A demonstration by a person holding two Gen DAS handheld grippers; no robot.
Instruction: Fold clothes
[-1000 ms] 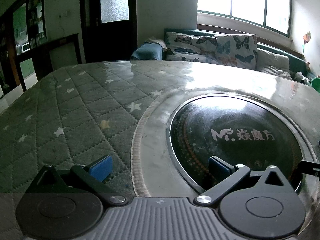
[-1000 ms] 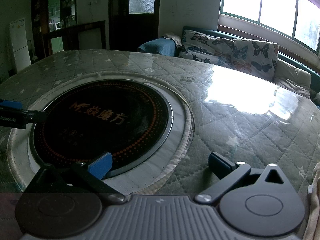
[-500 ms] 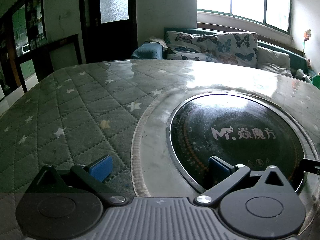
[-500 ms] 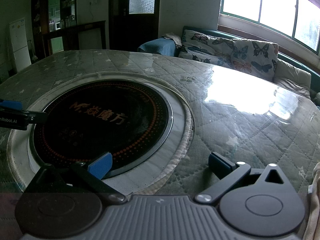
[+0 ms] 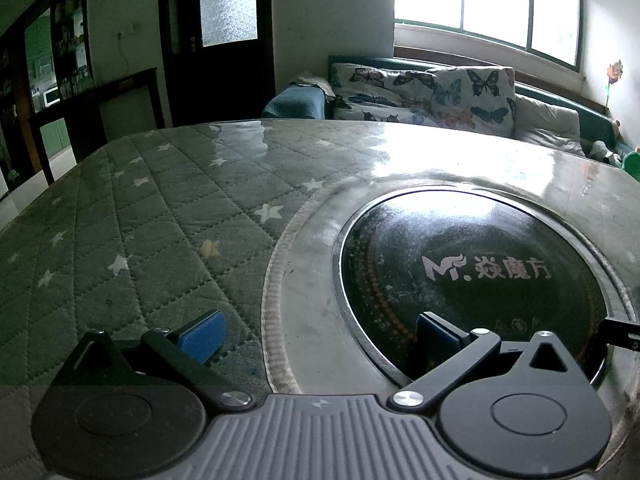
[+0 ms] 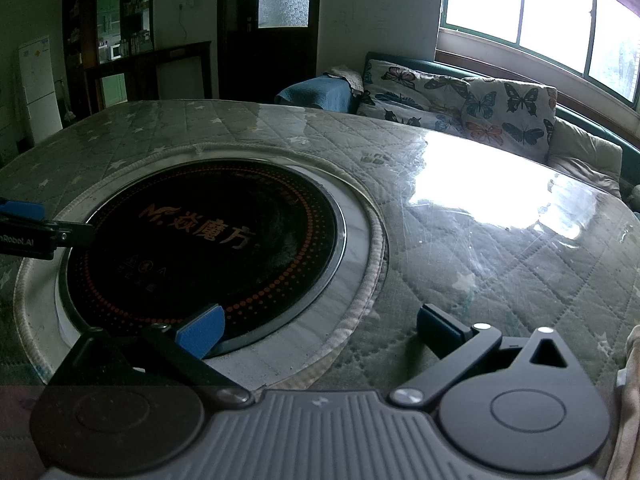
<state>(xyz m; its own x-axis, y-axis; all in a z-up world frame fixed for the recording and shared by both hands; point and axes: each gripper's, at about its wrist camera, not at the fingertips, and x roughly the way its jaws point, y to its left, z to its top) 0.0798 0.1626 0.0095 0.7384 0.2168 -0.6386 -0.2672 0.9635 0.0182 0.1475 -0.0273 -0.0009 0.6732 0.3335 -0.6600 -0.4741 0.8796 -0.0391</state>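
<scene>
Behind the bench (image 5: pixel 168 216) we see a dim room with a dark door (image 5: pixel 218 40), a bright window (image 5: pixel 484 4) and a sofa with butterfly cushions (image 5: pixel 432 92). Our bench is covered by a quilted green cloth with white stars, under a shiny clear sheet that reflects the window light. In its middle sits a round black cooktop (image 5: pixel 472 276) with a white logo and a ring of orange dots.

Our left gripper (image 5: pixel 316 330) hangs low over the bench, at the left rim of the cooktop. Its blue fingers (image 5: pixel 202 334) are spread wide and hold nothing. In the right wrist view this same gripper shows at the left edge, over the cooktop rim.

Our right gripper (image 6: pixel 318 326) hangs over the right rim of the cooktop. Its fingers (image 6: pixel 202 330) are also released, far apart, with nothing between them. Its tip shows in the left wrist view at the right edge.

As for the clothes, we see only a pale beige cloth (image 6: pixel 630 396) at the far right edge of the right wrist view, just beside the right gripper body. We cannot tell its shape, because most of it is out of frame.
</scene>
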